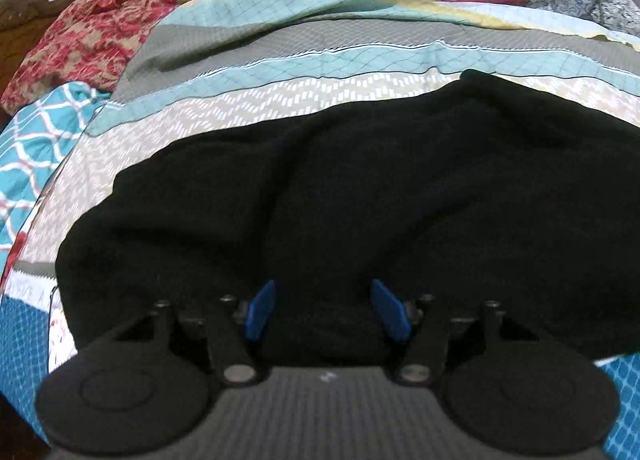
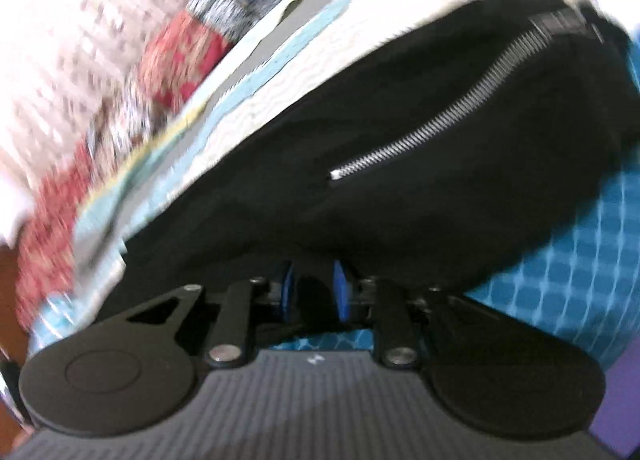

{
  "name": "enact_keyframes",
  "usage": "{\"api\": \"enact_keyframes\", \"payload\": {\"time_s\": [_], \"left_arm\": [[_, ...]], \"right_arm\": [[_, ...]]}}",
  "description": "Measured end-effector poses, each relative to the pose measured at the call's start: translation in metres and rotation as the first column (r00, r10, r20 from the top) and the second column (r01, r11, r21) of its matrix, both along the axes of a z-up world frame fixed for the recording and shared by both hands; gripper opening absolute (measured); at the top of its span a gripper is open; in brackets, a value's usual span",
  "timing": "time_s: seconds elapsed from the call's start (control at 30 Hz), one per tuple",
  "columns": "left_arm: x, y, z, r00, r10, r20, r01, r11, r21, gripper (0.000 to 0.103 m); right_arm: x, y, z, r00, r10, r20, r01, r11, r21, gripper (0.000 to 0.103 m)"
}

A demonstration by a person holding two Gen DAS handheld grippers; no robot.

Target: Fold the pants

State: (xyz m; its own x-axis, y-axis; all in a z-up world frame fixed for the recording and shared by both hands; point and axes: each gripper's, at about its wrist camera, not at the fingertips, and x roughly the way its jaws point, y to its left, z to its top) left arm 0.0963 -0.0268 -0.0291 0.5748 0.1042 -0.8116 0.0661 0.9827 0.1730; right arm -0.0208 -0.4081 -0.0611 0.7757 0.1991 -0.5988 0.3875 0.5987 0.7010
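The left gripper (image 1: 322,310) stands with its two blue fingers (image 1: 261,311) spread wide apart, released, nothing between them. Its tips sit low over the near edge of the black pants (image 1: 340,196), which fill the middle of the left wrist view. The dark cloth lies flat on the bed as a broad band whose long axis runs left to right across that view; its far edge climbs toward the right and ends in a rounded corner at the upper right. Soft wrinkles fan out from the fingers across the fabric.

Beyond the pants is a striped quilt (image 1: 280,72) in bands of beige, teal and grey, with a yellow border at its far edge. Past that lies a red floral bedspread (image 1: 88,32), rumpled at the far left.

The right gripper (image 2: 314,286) has its blue fingers (image 2: 341,290) drawn close together with a fold of the black pants (image 2: 400,164) between them; it is clenched on the cloth at its near edge. From there the garment stretches away toward the upper right of the right wrist view. A silver zipper (image 2: 436,120) runs along the same diagonal, its pull end nearest the gripper. A teal patterned cover (image 2: 560,272) shows at the right, under the pants. The background at the left is heavily blurred.
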Motion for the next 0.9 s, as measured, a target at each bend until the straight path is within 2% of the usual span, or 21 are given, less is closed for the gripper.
{"api": "enact_keyframes", "payload": {"time_s": [0.03,0.1,0.17,0.23,0.37,0.53,0.6,0.9], "left_arm": [[-0.002,-0.001,-0.001,1.0,0.005,-0.002,-0.005,1.0,0.003,0.056],[-0.004,-0.005,0.0,1.0,0.007,-0.004,-0.007,1.0,0.026,0.057],[-0.007,-0.007,-0.001,1.0,0.005,-0.008,-0.005,0.999,0.05,0.058],[-0.006,-0.011,-0.004,1.0,0.008,-0.008,-0.007,0.998,0.067,0.059],[-0.007,-0.014,-0.004,1.0,0.024,-0.005,-0.024,0.996,0.086,0.06],[-0.005,-0.012,-0.006,0.999,0.036,0.003,-0.036,0.995,0.094,0.064],[-0.006,-0.011,-0.007,0.999,0.042,0.012,-0.043,0.994,0.097,0.07],[-0.016,-0.003,-0.009,0.998,0.051,0.049,-0.052,0.998,0.037,0.072]], "right_arm": [[-0.002,-0.002,0.0,1.0,-0.006,0.01,0.005,1.0,0.026,0.026],[-0.005,-0.003,0.003,0.999,0.017,0.052,-0.019,0.999,0.047,0.036],[-0.008,-0.001,0.008,0.992,0.079,0.099,-0.084,0.995,0.047,0.058],[-0.005,0.004,0.011,0.985,0.124,0.121,-0.126,0.992,0.014,0.066],[-0.008,0.011,0.011,0.98,0.142,0.141,-0.134,0.989,-0.062,0.067],[-0.011,0.001,0.007,0.979,0.127,0.159,-0.122,0.992,-0.04,0.067],[-0.015,-0.001,0.005,0.979,0.128,0.158,-0.124,0.992,-0.038,0.067],[-0.015,0.0,0.006,0.979,0.152,0.134,-0.143,0.987,-0.079,0.068]]}}
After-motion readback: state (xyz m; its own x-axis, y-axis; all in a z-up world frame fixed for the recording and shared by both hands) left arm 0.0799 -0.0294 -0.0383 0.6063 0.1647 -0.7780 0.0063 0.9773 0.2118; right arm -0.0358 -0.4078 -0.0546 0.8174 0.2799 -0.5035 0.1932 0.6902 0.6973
